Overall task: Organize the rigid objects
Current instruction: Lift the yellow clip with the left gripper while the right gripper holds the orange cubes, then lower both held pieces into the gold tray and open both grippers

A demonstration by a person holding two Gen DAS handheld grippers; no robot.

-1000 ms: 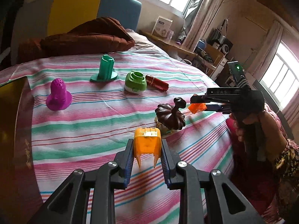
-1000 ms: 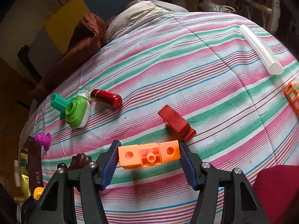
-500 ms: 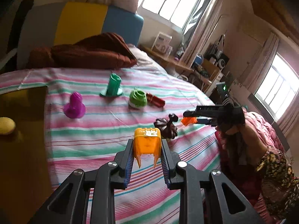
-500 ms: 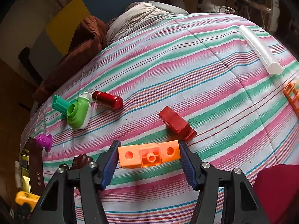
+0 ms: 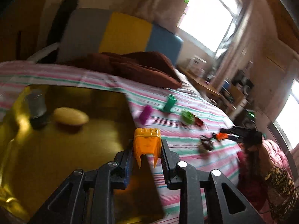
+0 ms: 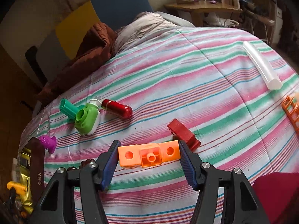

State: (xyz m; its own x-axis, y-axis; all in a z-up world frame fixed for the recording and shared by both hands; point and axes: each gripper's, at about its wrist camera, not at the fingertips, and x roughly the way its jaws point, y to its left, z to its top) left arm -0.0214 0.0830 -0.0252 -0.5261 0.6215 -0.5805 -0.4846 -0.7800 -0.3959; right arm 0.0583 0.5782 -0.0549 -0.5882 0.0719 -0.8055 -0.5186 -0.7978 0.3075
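My left gripper [image 5: 147,150] is shut on a small orange pronged piece [image 5: 147,144], held over the near right edge of a shiny gold box [image 5: 61,158] on the bed. A yellow oval piece [image 5: 70,116] and a grey cylinder [image 5: 36,106] lie inside that box. My right gripper [image 6: 149,155] is shut on an orange block with holes [image 6: 149,156], above the striped bedspread. A purple piece [image 6: 48,143], teal piece [image 6: 68,109], green-and-white piece [image 6: 87,119], red capsule [image 6: 117,108], red block [image 6: 183,134] and dark brown piece [image 5: 206,143] rest on the bedspread.
A clear tube [image 6: 261,65] and an orange lattice piece [image 6: 292,113] lie at the bed's right side. A brown blanket [image 5: 129,67] and coloured headboard [image 5: 121,35] are at the far end. A person's hand [image 5: 261,149] holds the right gripper.
The left gripper swung left with the orange pronged piece, from over the striped bedspread to over the gold box's edge. The right gripper stayed in place with its block.
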